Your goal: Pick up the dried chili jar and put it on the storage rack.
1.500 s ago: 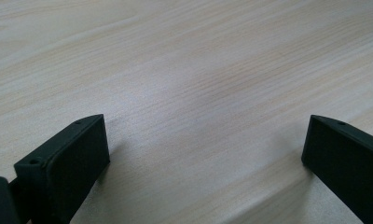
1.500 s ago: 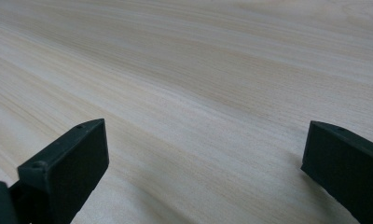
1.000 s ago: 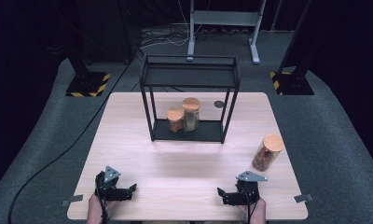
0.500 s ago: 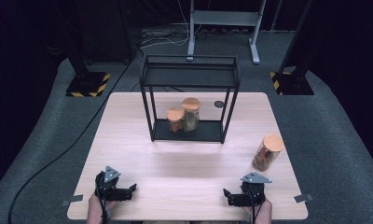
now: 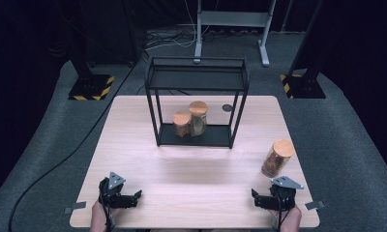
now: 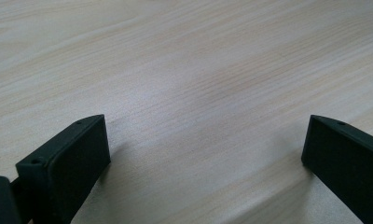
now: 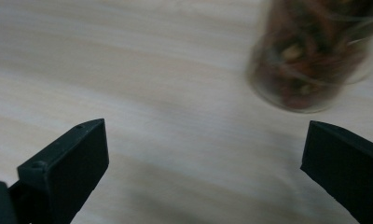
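Observation:
A glass jar (image 5: 277,157) with a cork lid and brownish contents stands alone near the table's right edge. Its base (image 7: 310,60) looms blurred at the upper right of the right gripper view. My right gripper (image 5: 259,200) hovers open just in front of it, near the front edge, with nothing between its fingers. Two more cork-lidded jars, a short one (image 5: 182,124) and a taller one (image 5: 198,117), stand on the bottom shelf of a black wire rack (image 5: 196,79) at the table's far middle. My left gripper (image 5: 133,198) rests open at the front left over bare wood (image 6: 189,93).
A small dark disc (image 5: 227,108) lies on the table behind the rack's right leg. The light wooden table (image 5: 133,145) has bare room between the rack and the grippers. Stands with striped bases (image 5: 92,87) sit on the floor beyond.
My right gripper has shifted to the right along the front edge, nearer to the lone jar. The left gripper has stayed put.

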{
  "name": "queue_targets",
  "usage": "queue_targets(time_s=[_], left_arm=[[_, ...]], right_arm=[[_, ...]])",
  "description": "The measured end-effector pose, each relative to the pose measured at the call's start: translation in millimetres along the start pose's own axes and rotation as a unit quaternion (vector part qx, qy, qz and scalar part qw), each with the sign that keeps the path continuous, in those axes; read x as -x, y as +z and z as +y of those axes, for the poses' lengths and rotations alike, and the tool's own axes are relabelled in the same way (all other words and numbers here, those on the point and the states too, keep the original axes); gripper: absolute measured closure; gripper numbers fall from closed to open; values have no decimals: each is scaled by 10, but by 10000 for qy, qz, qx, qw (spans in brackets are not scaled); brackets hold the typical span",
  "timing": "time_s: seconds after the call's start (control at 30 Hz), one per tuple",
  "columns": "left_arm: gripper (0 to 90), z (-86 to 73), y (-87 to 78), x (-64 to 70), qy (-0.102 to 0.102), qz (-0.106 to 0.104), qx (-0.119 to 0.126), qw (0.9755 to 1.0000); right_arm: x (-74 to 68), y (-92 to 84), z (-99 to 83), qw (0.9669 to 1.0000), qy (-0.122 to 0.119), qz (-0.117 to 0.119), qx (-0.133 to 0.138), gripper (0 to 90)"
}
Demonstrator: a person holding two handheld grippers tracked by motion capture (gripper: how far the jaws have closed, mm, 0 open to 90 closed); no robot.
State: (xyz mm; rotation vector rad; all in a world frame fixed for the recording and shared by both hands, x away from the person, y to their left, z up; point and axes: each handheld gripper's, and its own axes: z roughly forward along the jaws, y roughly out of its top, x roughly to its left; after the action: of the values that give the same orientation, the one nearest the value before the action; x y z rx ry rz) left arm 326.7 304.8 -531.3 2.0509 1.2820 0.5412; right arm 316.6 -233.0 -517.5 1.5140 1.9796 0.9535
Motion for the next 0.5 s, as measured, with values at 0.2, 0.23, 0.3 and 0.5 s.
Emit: queue_targets(time_s=[0.2,0.23,0.3,0.5], left_arm=[[1,0,1,0,0,-23,-5,10000],[0,0,1,-1,-1,-26,-7,10000],[0,0,2,-1,1,-24,-5,10000],[1,0,2,-1,-5,-27,-3,10000]], right_arm=[[200,-41,159,9993,108,-205,282,0],[223,-51,194,9989,112,-242,373,0],[264,-68,276,9982,95,-304,510,0],[338,-113,537,9944,61,-463,950,0]])
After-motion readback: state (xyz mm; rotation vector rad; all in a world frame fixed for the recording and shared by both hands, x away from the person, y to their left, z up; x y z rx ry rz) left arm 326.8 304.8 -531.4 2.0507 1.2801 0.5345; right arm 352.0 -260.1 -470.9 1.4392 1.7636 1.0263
